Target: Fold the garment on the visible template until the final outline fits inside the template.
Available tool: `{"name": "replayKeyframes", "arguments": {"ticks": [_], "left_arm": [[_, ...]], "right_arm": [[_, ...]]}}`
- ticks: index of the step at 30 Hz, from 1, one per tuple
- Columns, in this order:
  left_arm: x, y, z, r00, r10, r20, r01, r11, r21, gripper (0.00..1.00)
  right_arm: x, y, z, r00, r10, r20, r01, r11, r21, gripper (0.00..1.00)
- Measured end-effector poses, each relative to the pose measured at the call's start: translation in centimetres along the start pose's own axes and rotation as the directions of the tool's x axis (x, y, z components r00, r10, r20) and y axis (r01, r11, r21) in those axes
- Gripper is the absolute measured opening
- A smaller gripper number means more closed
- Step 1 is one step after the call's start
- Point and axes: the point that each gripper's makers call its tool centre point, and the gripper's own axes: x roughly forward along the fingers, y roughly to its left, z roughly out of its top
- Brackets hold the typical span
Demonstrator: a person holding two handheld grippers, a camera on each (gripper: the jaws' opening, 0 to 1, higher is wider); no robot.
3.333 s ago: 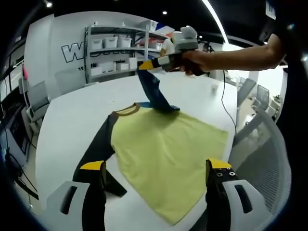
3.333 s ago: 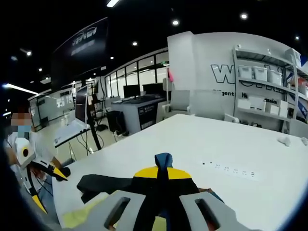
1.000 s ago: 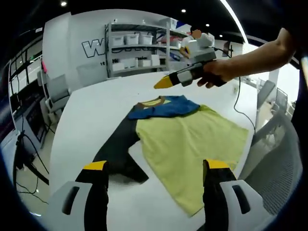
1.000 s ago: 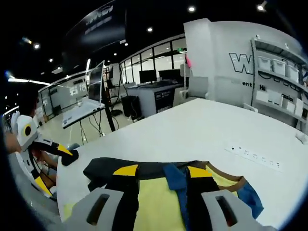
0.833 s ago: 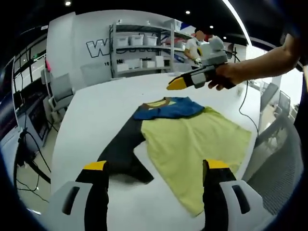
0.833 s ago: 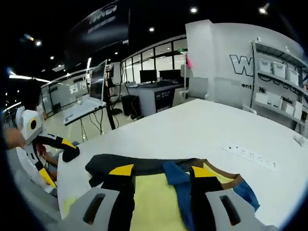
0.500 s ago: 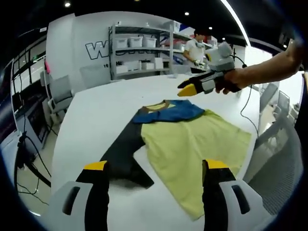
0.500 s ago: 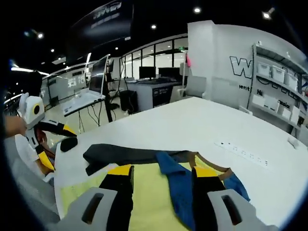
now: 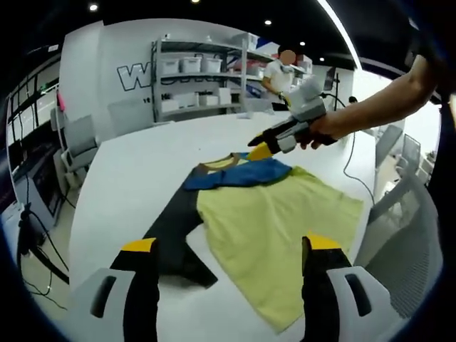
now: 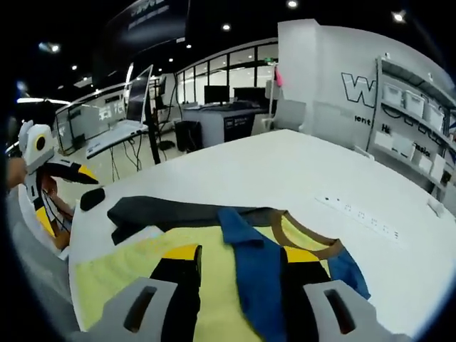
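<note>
A shirt with a yellow body (image 9: 278, 224) lies flat on the white table (image 9: 135, 164). Its blue sleeve (image 9: 239, 174) is folded across the chest just below the brown collar (image 9: 217, 164). The dark sleeve (image 9: 174, 228) stretches out sideways off the body. My left gripper (image 9: 229, 246) stands open near the hem side, above the table edge, holding nothing. A hand holds my right gripper (image 9: 260, 151) just above the collar end. In the right gripper view, my right gripper (image 10: 241, 254) is open over the blue sleeve (image 10: 249, 263), with the dark sleeve (image 10: 171, 210) beyond and the left gripper (image 10: 89, 185) far left.
A power strip (image 10: 360, 214) lies on the table past the collar. A cable (image 9: 349, 160) trails over the table's right side. A mesh chair (image 9: 406, 242) stands close by, grey chairs (image 9: 78, 142) at the far side. Shelves with white bins (image 9: 192, 78) and a person (image 9: 281, 71) are behind.
The right gripper, earlier shut on the raised blue sleeve, has let it go. The sleeve now lies across the chest. In the last second the right gripper has dipped lower toward the collar.
</note>
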Motion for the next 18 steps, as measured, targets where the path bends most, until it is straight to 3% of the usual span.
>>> {"name": "replayKeyframes", "arguments": {"ticks": [8, 18], "left_arm": [[0.2, -0.1, 0.5, 1.0, -0.002, 0.018, 0.002, 1.0, -0.024, 0.84], [0.8, 0.2, -0.4, 1.0, 0.017, -0.001, -0.017, 0.999, -0.034, 0.85]], "right_arm": [[2.1, -0.4, -0.4, 0.999, 0.023, -0.025, -0.025, 0.997, -0.072, 0.38], [4.5, 0.1, -1.0, 0.993, 0.079, -0.087, -0.094, 0.978, -0.187, 0.36]]}}
